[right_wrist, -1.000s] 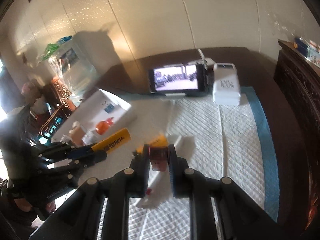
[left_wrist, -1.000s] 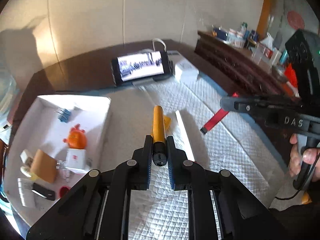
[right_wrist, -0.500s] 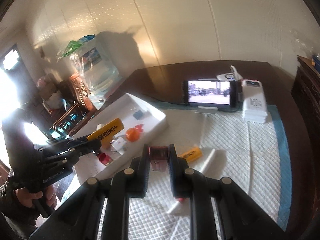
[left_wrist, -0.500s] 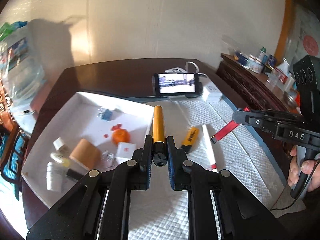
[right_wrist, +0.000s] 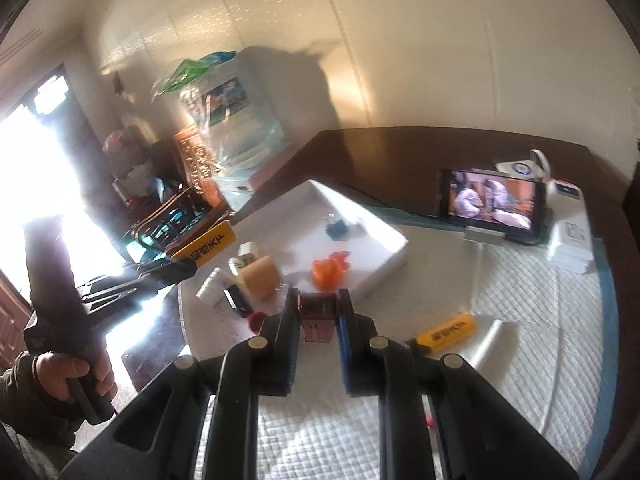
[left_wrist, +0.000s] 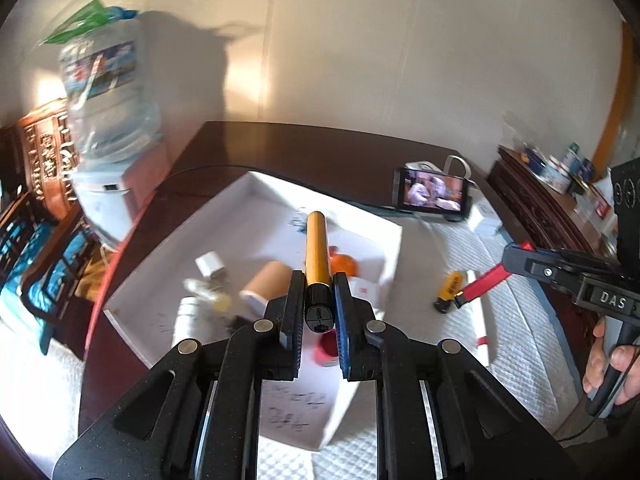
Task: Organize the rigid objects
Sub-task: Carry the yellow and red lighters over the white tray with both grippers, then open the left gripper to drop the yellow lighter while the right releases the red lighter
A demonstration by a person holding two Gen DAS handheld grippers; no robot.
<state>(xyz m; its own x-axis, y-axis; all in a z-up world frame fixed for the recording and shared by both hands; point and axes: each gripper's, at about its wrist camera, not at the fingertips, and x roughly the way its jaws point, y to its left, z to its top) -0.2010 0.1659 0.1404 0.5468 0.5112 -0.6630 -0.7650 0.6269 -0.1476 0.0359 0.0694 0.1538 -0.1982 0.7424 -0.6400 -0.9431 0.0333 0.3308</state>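
Transport step, with both grippers loaded. A yellow utility knife (left_wrist: pixel 317 248) is clamped at its black end between the fingers of the left gripper (left_wrist: pixel 318 312) and is held above the white tray (left_wrist: pixel 394 236), its free end pointing over the tray's interior. A red utility knife (left_wrist: pixel 482 282) is gripped by the right gripper (right_wrist: pixel 318 314), held in the air over the quilted white mat (right_wrist: pixel 540 312), just short of the tray's near wall. Already lying in the tray are an orange toy (right_wrist: pixel 326 272), a tan cardboard roll (right_wrist: pixel 260 276), a white bottle (right_wrist: pixel 210 290) and a blue clip (right_wrist: pixel 338 228). A second yellow utility knife (right_wrist: pixel 446 332) is left on the mat, beside a white tube (right_wrist: pixel 486 340). The next move is judged to call for lowering the left gripper to a bare patch of the tray floor, clear of the roll and toy, before the jaws are released.
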